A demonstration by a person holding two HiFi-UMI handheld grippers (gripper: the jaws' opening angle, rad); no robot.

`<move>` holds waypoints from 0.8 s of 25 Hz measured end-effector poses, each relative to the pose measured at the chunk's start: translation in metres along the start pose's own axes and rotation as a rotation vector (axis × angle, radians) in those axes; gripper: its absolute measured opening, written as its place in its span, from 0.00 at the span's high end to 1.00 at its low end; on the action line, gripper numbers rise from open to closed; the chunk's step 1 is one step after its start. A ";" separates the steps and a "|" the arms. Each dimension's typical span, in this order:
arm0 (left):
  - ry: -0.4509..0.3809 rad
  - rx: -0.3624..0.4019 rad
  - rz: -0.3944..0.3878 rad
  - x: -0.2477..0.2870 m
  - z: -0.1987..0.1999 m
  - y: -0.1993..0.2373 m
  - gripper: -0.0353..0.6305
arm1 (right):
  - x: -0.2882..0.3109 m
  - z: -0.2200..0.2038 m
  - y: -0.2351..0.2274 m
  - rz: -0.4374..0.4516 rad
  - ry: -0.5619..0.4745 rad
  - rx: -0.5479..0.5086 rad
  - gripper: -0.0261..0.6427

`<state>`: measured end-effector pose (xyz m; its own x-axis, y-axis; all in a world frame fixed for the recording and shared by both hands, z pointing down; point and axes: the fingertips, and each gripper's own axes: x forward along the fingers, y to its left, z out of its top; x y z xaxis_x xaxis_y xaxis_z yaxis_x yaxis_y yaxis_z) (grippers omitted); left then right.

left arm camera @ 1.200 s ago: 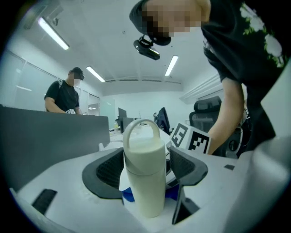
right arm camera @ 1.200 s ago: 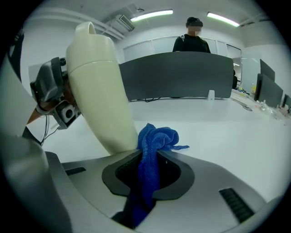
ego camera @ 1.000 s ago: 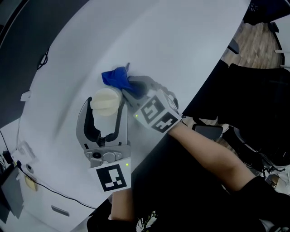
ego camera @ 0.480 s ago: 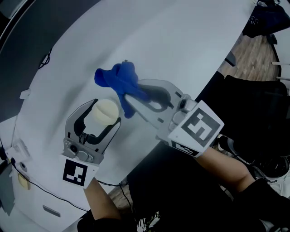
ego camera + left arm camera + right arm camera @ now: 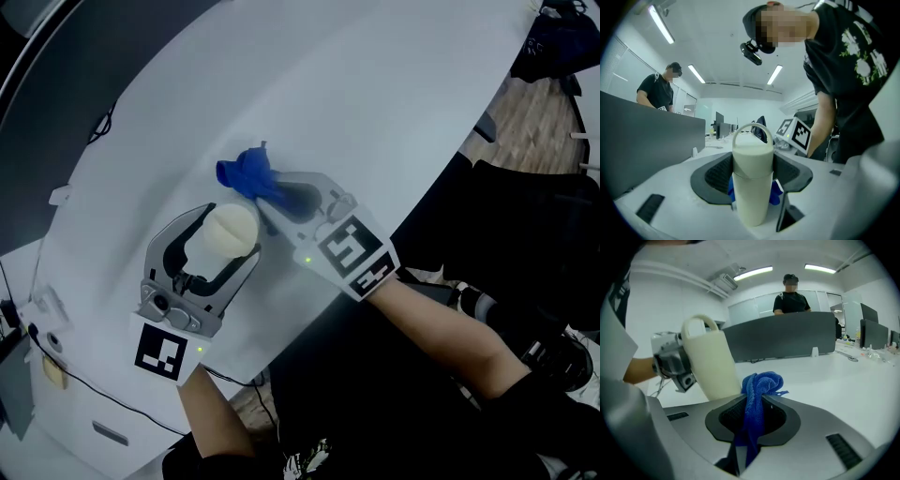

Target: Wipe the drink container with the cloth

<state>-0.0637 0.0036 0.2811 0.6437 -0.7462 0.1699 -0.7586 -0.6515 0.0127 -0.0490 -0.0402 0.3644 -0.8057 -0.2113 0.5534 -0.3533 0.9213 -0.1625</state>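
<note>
Left gripper (image 5: 228,230): clamped on the drink container (image 5: 751,183), black pads against both sides just below the cap. Jaws have just been closing, container between them. Container is cream with a loop handle on the lid, and sits left of centre in the head view with its cap facing the camera. In the right gripper view it leans, top toward the left of the frame. Can't tell if its base touches the worktop (image 5: 375,103).

Right gripper (image 5: 272,195): pinched tight on the blue cloth (image 5: 246,173). A bunched wad sticks out past the jaw tips and a tail hangs down between the jaws. Cloth sits just up and right of the container's cap in the head view. In the left gripper view it shows blue on both sides behind the lower body. Very close, but actual contact not clear.

Worktop is white and curved, running from lower left to upper right. Grey partition (image 5: 787,338) stands at its far edge, with a person in a black shirt (image 5: 791,296) behind it.
</note>
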 end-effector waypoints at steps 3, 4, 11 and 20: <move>0.014 0.003 0.008 0.001 -0.001 0.003 0.55 | 0.023 -0.029 -0.007 -0.047 0.095 -0.017 0.89; 0.018 0.001 0.016 0.001 -0.001 0.003 0.55 | 0.027 -0.037 -0.007 -0.056 0.119 -0.019 0.89; 0.090 -0.035 0.190 -0.007 -0.001 0.001 0.54 | 0.030 -0.046 -0.002 -0.069 0.124 -0.059 0.89; 0.066 -0.060 0.691 -0.003 0.024 0.003 0.47 | 0.029 -0.049 -0.005 -0.080 0.109 -0.071 0.89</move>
<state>-0.0653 0.0004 0.2568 0.0057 -0.9759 0.2181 -0.9976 -0.0206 -0.0659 -0.0469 -0.0350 0.4212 -0.7184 -0.2519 0.6484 -0.3766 0.9245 -0.0581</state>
